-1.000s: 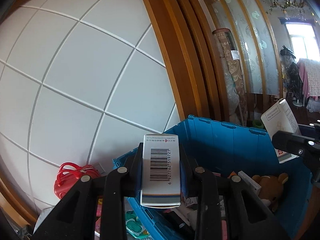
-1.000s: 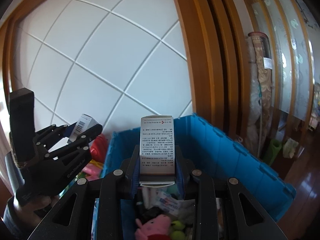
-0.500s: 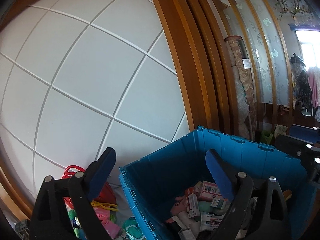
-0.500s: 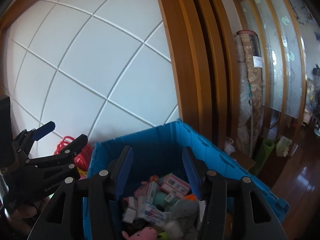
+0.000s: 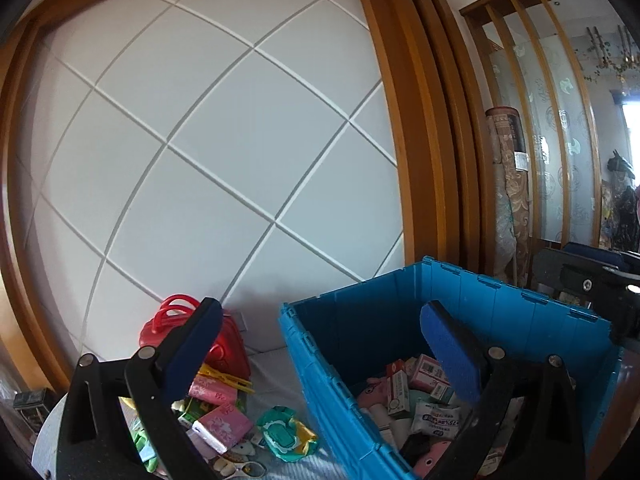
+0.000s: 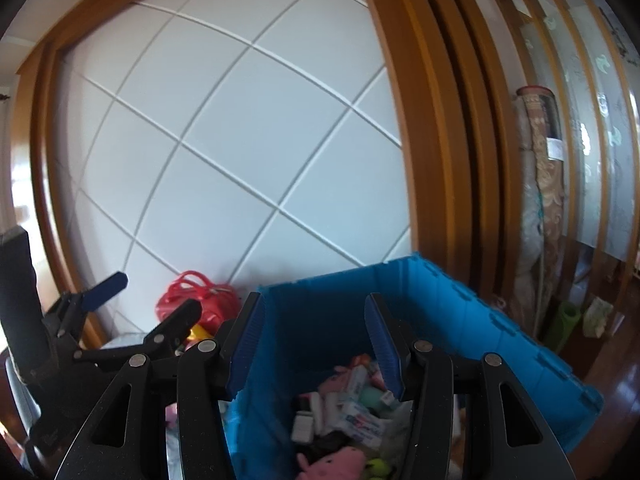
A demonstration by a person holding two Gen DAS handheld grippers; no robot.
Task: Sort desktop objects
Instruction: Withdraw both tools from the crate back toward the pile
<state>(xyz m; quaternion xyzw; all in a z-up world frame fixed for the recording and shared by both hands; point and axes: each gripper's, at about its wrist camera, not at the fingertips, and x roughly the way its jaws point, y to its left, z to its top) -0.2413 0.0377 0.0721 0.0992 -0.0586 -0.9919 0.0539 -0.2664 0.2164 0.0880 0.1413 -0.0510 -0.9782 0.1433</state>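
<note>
Against the white panelled wall (image 5: pixel 224 152) stands the blue crate (image 5: pixel 516 308), the largest thing here and, by my judgement, the place where sorted things go: it already holds a jumble of small boxes (image 5: pixel 426 368), packets and pink plush toys (image 6: pixel 332 462). It sits on the table (image 5: pixel 272 364), its near wall just beside the unsorted heap, so each carry is short. That heap lies to the crate's left: a red handbag (image 5: pixel 230 344) at the back near the wall, then pink packets (image 5: pixel 222 426) and a green wipes pack (image 5: pixel 286 434) in front, touching or overlapping one another.

The left claw (image 5: pixel 320 360) is spread wide and empty, one finger over the heap and the other over the crate. The right claw (image 6: pixel 314 346) is likewise released, holding nothing, poised above the crate's contents. Both seem free to reach for the next item in the heap.
</note>
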